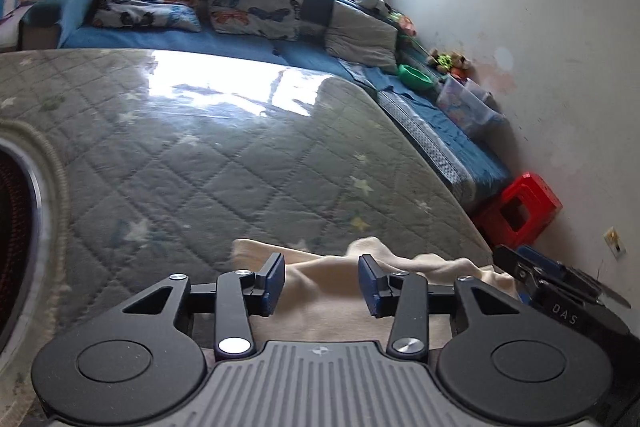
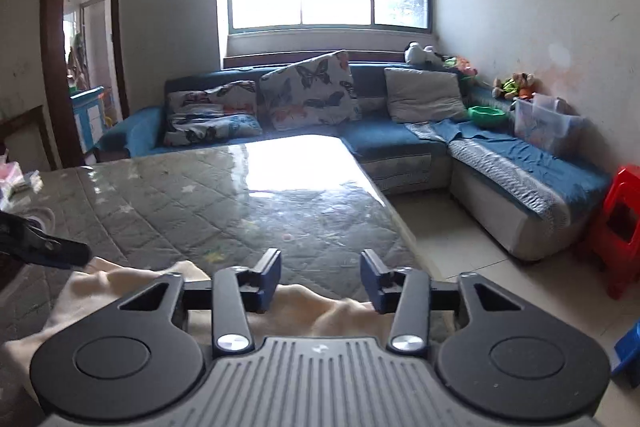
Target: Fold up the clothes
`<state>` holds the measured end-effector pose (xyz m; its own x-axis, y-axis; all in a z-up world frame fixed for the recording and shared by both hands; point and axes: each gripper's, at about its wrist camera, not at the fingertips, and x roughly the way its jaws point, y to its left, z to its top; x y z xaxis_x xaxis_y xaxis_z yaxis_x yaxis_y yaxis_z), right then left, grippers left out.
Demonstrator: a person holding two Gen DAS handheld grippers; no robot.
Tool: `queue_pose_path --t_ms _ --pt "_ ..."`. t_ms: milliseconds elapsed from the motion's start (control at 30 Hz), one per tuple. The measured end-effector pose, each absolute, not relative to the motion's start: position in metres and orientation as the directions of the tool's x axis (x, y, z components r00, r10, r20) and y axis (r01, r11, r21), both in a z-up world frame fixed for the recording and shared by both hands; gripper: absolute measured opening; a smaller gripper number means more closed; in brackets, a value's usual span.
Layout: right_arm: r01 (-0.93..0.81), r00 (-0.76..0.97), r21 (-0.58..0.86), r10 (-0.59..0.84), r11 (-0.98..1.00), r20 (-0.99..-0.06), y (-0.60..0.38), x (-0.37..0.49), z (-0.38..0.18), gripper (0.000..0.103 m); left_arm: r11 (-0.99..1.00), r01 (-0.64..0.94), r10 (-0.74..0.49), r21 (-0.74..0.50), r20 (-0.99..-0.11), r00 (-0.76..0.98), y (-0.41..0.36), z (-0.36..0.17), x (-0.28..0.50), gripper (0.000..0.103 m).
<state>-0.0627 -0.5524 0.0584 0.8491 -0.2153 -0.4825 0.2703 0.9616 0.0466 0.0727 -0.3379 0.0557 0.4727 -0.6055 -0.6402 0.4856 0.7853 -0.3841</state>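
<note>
A cream garment [image 1: 320, 291] lies rumpled at the near edge of the quilted grey table [image 1: 200, 155]. My left gripper [image 1: 322, 281] is open just above it, with cloth showing between the blue pads and nothing held. In the right wrist view the same garment [image 2: 120, 287] spreads below and to the left on the table [image 2: 240, 203]. My right gripper [image 2: 320, 281] is open over its wrinkled far edge, empty. The right gripper shows at the right edge of the left wrist view [image 1: 560, 287]. The left gripper's tip shows at the left edge of the right wrist view [image 2: 44, 247].
A blue L-shaped sofa [image 2: 400, 139] with butterfly cushions [image 2: 308, 91] stands behind the table. A red stool [image 2: 620, 227], a clear plastic bin [image 2: 544, 123] and a green bowl [image 2: 486, 115] are on the right. A round dark object [image 1: 16, 227] sits at the table's left.
</note>
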Motion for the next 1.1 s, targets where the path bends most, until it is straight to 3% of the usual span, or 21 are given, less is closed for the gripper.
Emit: queue_pose_path --t_ms 400,900,1100 --pt "0.203 0.786 -0.010 -0.169 0.979 -0.595 -0.543 -0.041 0.025 0.053 0.793 0.534 -0.563 -0.294 -0.689 0.456 -0.377 0.031 0.079 0.048" --pt "0.083 0.833 0.017 -0.060 0.996 -0.550 -0.495 -0.118 0.040 0.076 0.795 0.574 -0.552 -0.195 -0.624 0.553 -0.335 0.048 0.012 0.083" --pt "0.104 0.822 -0.018 -0.096 0.994 -0.562 -0.482 -0.136 0.027 0.077 0.820 0.548 -0.514 -0.166 -0.636 0.576 -0.314 0.034 -0.010 0.083"
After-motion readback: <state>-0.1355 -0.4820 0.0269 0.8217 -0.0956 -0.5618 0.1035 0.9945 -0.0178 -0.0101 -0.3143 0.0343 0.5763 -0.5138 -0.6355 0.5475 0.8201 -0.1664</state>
